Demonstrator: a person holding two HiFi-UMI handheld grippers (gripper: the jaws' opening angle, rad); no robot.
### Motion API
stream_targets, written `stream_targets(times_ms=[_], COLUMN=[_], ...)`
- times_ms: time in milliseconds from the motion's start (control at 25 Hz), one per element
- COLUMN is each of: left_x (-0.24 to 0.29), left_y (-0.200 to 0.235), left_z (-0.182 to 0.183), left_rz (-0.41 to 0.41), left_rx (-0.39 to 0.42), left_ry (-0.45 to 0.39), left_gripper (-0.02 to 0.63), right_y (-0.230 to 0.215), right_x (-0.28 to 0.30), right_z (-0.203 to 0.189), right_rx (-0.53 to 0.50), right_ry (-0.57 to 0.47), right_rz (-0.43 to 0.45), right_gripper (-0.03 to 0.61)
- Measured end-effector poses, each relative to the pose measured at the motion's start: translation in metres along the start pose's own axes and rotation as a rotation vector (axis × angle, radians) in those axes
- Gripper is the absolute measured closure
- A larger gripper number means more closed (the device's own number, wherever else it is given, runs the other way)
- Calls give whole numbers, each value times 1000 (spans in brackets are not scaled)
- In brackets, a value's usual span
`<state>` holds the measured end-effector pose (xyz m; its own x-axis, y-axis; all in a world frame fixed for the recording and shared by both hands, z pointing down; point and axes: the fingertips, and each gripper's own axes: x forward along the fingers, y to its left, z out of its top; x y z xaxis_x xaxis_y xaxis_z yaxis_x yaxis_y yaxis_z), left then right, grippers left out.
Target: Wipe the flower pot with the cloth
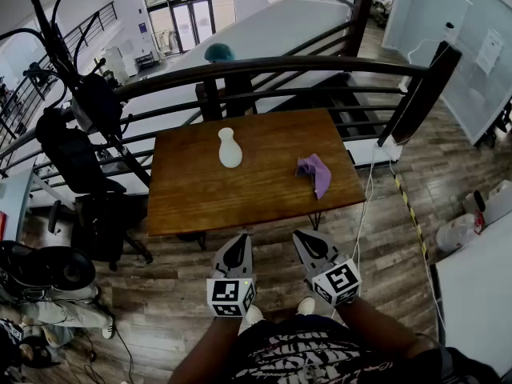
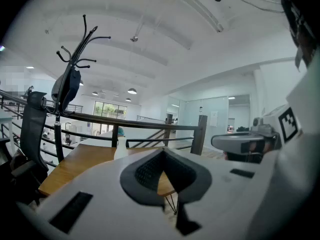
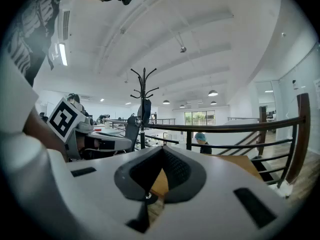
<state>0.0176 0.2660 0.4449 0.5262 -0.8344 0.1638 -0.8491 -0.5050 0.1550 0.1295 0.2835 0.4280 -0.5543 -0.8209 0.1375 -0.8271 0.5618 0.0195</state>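
Note:
A small white flower pot (image 1: 230, 148), shaped like a vase, stands upright near the middle of the wooden table (image 1: 256, 190). A purple cloth (image 1: 315, 173) lies crumpled on the table's right part. Both grippers hover short of the table's near edge, over the floor. My left gripper (image 1: 238, 241) is shut and empty; my right gripper (image 1: 307, 239) is shut and empty too. In the left gripper view the pot (image 2: 120, 147) shows beyond the closed jaws, with the right gripper (image 2: 240, 143) alongside. The right gripper view shows only the table top (image 3: 240, 163) past its jaws.
A dark railing (image 1: 264, 70) runs behind the table. A coat stand (image 1: 60, 54) and a dark office chair (image 1: 80, 166) stand at the left. A yellow-black cable (image 1: 412, 214) lies on the floor to the right. A person in a teal cap (image 1: 218, 52) is beyond the railing.

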Motion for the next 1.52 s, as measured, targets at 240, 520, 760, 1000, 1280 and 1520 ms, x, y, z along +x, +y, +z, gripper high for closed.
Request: stream_targets(times_ms=[240, 520, 760, 1000, 1280, 1520], left_x=[5, 13, 31, 74, 150, 241], left_y=[14, 31, 35, 35, 45, 45], left_z=[1, -6, -16, -21, -26, -28], left_rz=[-38, -98, -145, -175, -149, -107], left_rx=[2, -16, -40, -27, -9, -9], left_ry=[1, 10, 32, 70, 130, 179], left_gripper=[615, 615, 615, 615, 615, 615], right_y=[7, 17, 9, -26, -99, -187], right_x=[18, 28, 32, 51, 98, 133], right_z=[0, -6, -15, -29, -37, -45], right_rx=[-4, 2, 42, 65, 82, 87], right_ry=[7, 33, 61, 84, 80, 101], right_rz=[-17, -68, -102, -127, -106, -67], right_gripper=[580, 580, 580, 580, 578, 578])
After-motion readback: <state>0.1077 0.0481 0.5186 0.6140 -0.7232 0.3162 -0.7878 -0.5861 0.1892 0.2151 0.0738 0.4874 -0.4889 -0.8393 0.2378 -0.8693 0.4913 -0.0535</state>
